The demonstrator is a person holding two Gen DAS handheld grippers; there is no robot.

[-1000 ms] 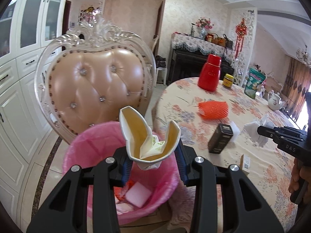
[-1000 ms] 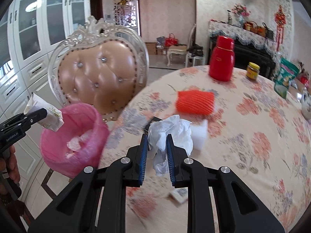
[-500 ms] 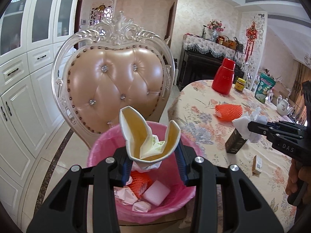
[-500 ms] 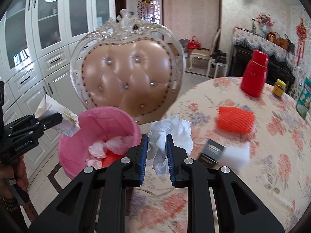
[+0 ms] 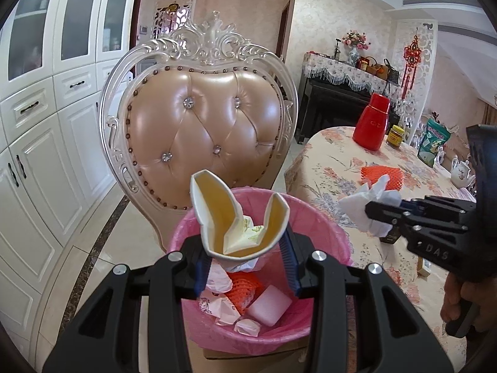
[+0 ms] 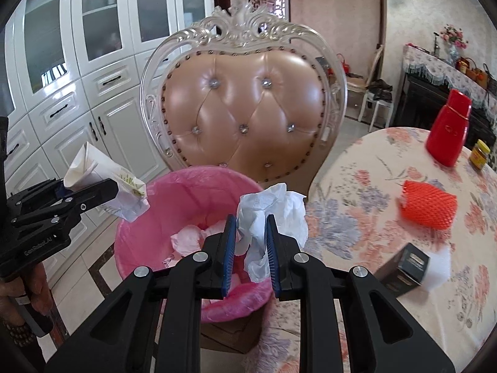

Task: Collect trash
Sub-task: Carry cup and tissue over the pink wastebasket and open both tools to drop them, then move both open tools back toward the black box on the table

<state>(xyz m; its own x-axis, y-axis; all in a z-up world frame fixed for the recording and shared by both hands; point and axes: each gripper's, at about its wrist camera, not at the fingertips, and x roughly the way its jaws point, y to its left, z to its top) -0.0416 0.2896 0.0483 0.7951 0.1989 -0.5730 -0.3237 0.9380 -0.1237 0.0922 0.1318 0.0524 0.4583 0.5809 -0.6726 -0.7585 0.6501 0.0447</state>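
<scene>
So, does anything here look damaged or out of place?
Only the paper cup in the left gripper: it is crushed, its rim folded inward. It is trash held over the pink bin, so nothing is really out of place.

bin base (image 5: 248, 338) behind tool, black box (image 5: 392, 237) mostly hidden

A round table (image 6: 372, 217) with a flowered cloth carries several things. A red flask (image 6: 447, 130) stands at the far side, with a small yellow-lidded jar (image 6: 480, 154) just beside it. Nearer lies an orange foam net (image 6: 428, 205). At the near edge a small dark box (image 6: 403, 264) lies touching a white foam block (image 6: 439, 267). In the left wrist view a green bag (image 5: 433, 143) and a white teapot (image 5: 462, 172) stand farther along.
</scene>
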